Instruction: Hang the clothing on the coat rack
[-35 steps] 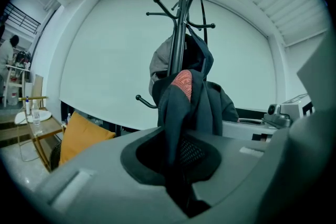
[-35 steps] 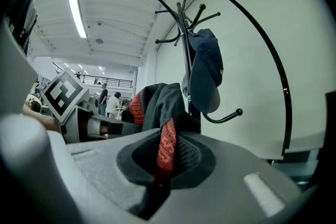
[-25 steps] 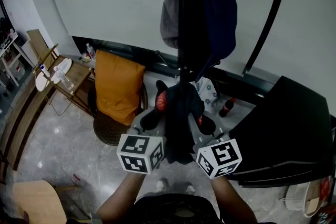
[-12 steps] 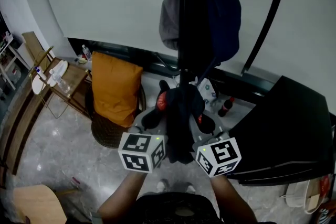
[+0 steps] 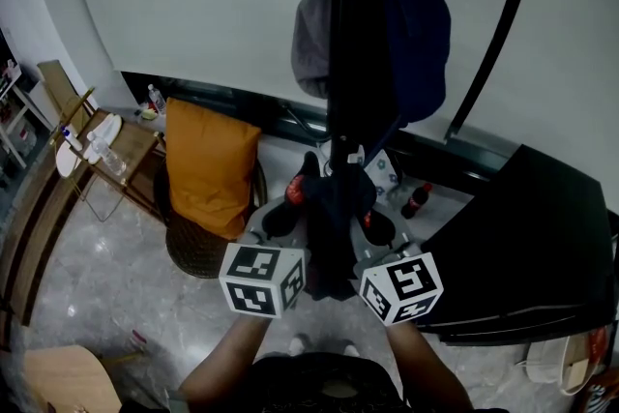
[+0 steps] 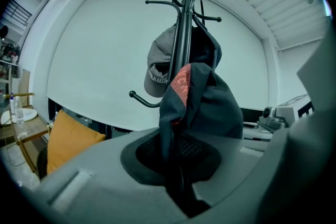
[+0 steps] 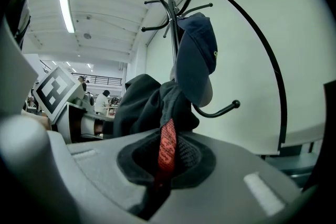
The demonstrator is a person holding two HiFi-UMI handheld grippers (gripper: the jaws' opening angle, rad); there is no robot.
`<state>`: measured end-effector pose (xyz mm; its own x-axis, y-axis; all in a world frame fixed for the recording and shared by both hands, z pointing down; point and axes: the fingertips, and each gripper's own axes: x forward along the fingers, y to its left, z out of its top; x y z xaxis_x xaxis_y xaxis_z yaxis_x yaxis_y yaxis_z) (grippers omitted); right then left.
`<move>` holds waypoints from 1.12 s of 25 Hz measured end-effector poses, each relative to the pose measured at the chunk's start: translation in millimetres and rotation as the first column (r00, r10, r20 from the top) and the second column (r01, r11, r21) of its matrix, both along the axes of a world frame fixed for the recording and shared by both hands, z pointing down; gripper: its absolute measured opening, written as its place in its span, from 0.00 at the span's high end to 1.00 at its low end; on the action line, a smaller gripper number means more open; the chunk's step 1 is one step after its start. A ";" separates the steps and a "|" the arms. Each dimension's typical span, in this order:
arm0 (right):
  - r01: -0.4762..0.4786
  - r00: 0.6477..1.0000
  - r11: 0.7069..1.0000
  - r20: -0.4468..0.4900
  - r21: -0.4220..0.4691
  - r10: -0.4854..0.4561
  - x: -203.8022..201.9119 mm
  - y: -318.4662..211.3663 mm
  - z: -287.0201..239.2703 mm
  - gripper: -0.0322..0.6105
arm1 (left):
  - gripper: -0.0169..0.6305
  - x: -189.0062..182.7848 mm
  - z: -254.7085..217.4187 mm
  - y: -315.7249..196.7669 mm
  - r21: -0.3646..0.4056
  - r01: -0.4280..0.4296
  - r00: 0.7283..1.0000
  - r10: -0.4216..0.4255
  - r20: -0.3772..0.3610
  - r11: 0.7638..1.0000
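Observation:
A dark garment with red trim (image 5: 327, 218) is bunched between my two grippers, just in front of the black coat rack pole (image 5: 350, 44). My left gripper (image 5: 286, 225) is shut on the garment's left side; its view shows the dark cloth (image 6: 202, 105) rising out of the jaws. My right gripper (image 5: 369, 229) is shut on the right side, pinching a red strip (image 7: 167, 149) of the garment. On the coat rack (image 6: 181, 34) hang a grey cap (image 5: 311, 39) and a dark blue cap (image 5: 421, 34). A bare lower hook (image 7: 220, 109) curves out beside the garment.
An orange cushion (image 5: 203, 164) rests on a round wicker chair at the left. A black table (image 5: 527, 247) fills the right side. A curved black lamp arm (image 5: 498, 34) rises by the rack. A small side table with bottles (image 5: 102, 145) stands far left.
Both grippers with the garment have edged slightly up and nearer to the rack pole. The grip on the cloth is the same.

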<state>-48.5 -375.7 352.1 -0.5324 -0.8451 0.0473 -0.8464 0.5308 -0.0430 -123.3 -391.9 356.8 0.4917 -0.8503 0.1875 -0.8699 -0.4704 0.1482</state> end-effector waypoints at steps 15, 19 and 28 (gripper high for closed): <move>0.012 1.000 1.000 0.001 -0.017 -0.012 -0.5 -21.0 6.4 0.93 | 0.92 10.3 6.0 -19.7 -0.006 -0.041 0.999 0.041 -0.015 0.999; 0.011 1.000 1.000 0.001 -0.021 -0.011 -0.6 -22.7 9.2 0.93 | 0.92 13.3 8.0 -21.5 -0.009 -0.054 0.998 0.054 -0.016 0.999; 0.001 1.000 0.999 0.003 -0.036 0.000 -0.5 -23.7 16.5 0.93 | 0.92 14.5 14.5 -22.8 -0.024 -0.061 0.998 0.061 -0.017 0.998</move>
<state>-49.0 -399.4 368.5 -0.5331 -0.8427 0.0760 -0.8460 0.5293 -0.0646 -108.9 -414.7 371.2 0.5458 -0.8139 0.1991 -0.8370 -0.5187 0.1743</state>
